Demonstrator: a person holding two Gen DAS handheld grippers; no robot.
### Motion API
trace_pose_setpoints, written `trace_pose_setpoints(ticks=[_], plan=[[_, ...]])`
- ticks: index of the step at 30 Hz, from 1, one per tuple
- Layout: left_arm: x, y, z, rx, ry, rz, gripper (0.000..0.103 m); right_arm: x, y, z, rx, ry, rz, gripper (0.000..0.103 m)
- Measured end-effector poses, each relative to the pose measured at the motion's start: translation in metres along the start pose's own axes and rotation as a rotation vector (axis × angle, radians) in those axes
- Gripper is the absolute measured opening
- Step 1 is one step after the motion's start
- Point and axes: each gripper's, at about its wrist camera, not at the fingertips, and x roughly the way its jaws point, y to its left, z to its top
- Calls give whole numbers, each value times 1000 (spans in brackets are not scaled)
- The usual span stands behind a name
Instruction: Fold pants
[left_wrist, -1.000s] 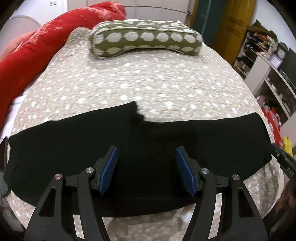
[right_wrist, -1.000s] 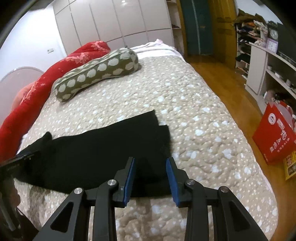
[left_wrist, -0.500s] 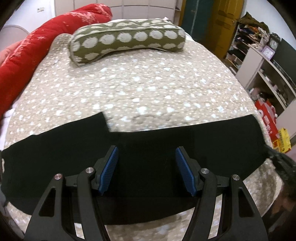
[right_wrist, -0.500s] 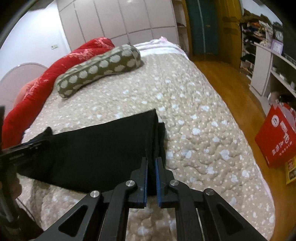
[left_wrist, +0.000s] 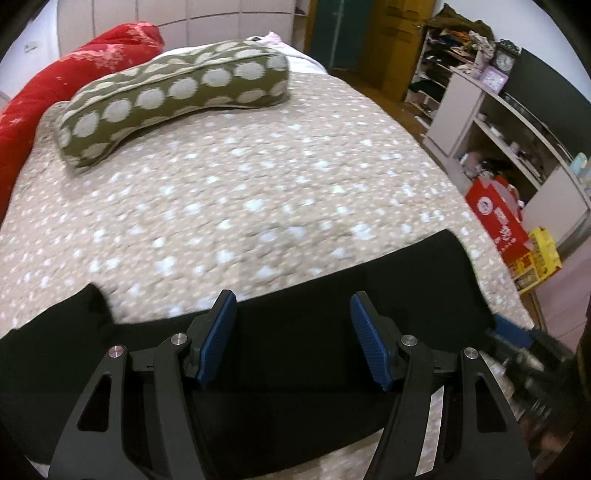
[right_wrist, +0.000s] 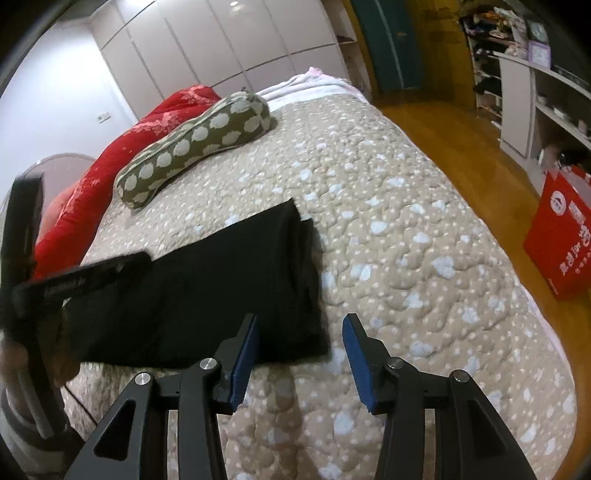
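2 pairs of tongs at work, neither pinching anything.

Left tongs (left_wrist: 291, 297): parted wide, pads clear of the cloth, hovering over the middle stretch of the black pants (left_wrist: 295, 369). Right tongs (right_wrist: 301, 319): opening at this moment, pads bare, with the near right corner of the pants (right_wrist: 221, 288) lying below and between them, touched by neither pad.

Outward from there: pants spread flat as 1 long dark band along the near edge of the bed (left_wrist: 258, 184), long axis running left to right, square across the line of both tongs. Right short end neatly stacked, layers showing at its edge; left end trailing off toward the frame edge in the left wrist view, with a small notch in its far edge.

Judged from this: right hand nearer by far to the right end, so best placed to pinch that end; left hand at mid length, nearer the likely crease line than either end. Probably a fold along the long axis next, right end carried toward the left.

Beyond the pants: spotted pillow (left_wrist: 166, 99) and red quilt (left_wrist: 74, 74), well apart from the pants.
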Motion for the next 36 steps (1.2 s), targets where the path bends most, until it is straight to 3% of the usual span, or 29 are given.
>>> trace_pose_setpoints(ticks=[14, 23, 31, 36], plan=[[29, -35, 25, 61, 26, -71, 64, 10, -6, -4, 7, -12, 94, 47], [39, -41, 29, 76, 53, -97, 64, 6, -3, -1, -30, -24, 48, 47], [46, -46, 40, 63, 91, -160, 64, 8, -2, -4, -21, -15, 71, 47], [55, -65, 44, 108, 110, -193, 64, 9, -2, -7, -23, -17, 81, 47]])
